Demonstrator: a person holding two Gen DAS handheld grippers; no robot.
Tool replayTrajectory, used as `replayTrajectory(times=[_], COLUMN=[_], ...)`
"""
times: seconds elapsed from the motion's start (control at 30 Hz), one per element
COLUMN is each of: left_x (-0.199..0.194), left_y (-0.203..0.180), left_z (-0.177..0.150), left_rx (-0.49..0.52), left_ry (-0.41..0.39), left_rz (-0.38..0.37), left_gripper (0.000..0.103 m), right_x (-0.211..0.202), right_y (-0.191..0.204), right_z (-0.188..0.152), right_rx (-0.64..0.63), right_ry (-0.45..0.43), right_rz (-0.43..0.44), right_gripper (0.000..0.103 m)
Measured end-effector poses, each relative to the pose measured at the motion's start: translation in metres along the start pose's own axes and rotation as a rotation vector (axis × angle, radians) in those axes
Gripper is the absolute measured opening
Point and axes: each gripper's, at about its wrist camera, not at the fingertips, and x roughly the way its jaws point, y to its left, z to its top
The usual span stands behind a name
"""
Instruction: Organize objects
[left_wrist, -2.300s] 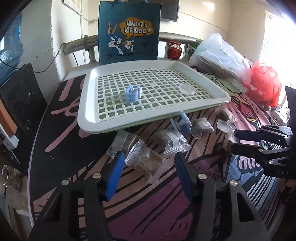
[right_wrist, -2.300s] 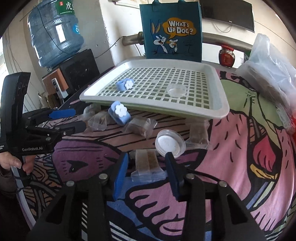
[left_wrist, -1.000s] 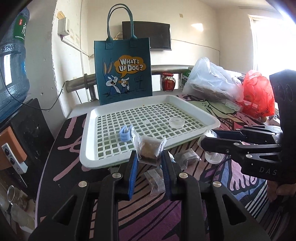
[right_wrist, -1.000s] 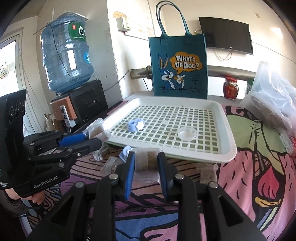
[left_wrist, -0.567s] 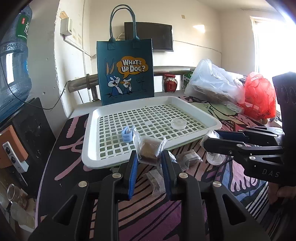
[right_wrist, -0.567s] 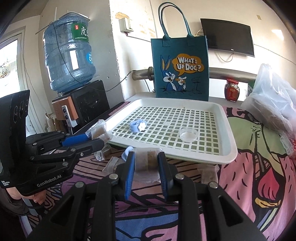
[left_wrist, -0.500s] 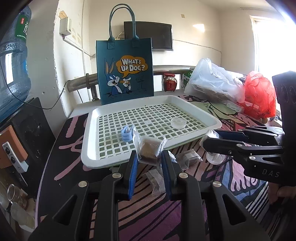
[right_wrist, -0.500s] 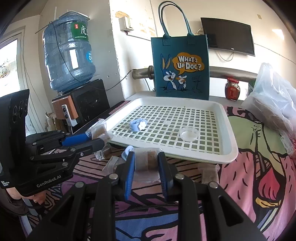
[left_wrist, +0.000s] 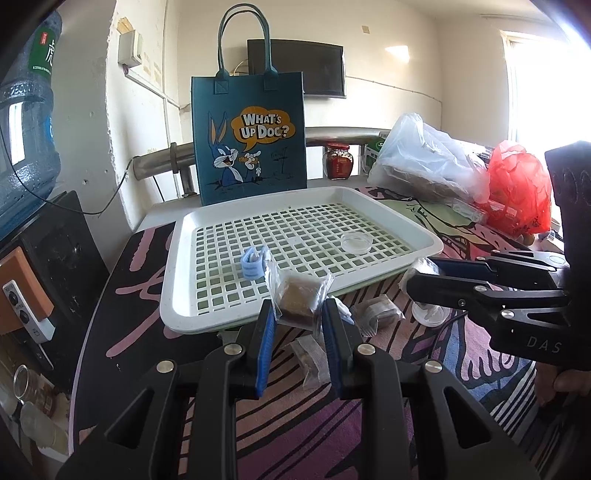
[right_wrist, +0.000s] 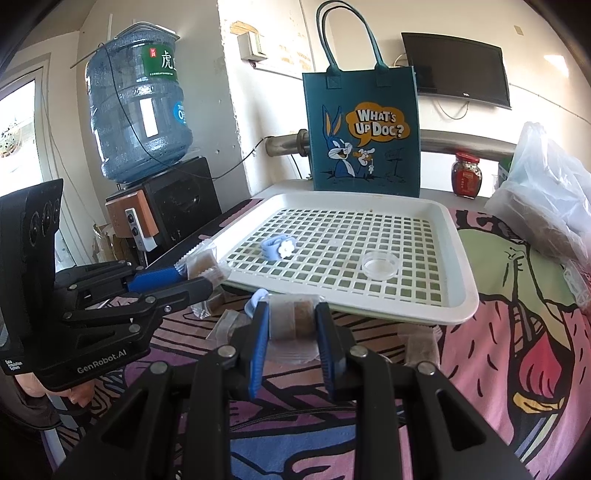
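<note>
2 hand-held grippers, left (left_wrist: 299, 325) and right (right_wrist: 290, 326), each pinch a wrapped snack, poised for the tray (right_wrist: 461, 295) at 12 o'clock.

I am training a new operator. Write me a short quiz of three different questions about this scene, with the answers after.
1. True or false: both grippers are empty.
2. Which things lie inside the white tray? A) a red jar and a bag B) a blue clip and a clear round lid C) nothing
3. Fill in: behind the tray stands a teal ____ with a cartoon rabbit.

Key
1. False: the left gripper is shut on a clear packet with a brown block, and the right gripper on a wrapped brown packet.
2. B: blue clip, clear round lid, white tray.
3. bag: tote bag.
</note>
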Motion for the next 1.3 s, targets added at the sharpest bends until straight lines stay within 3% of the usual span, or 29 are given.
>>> replayTrajectory(times=[1.3], left_x=[-0.0002], left_y=[0.0029], left_z=[0.0009], left_rx=[0.001], left_ry=[-0.001], left_rz=[0.012], left_gripper=[0.024], right_x=[-0.0007], right_y=[0.001], right_z=[-0.0005], right_rx=[-0.006], right_ry=[-0.006], right_rz=[0.001], right_gripper=[0.025])
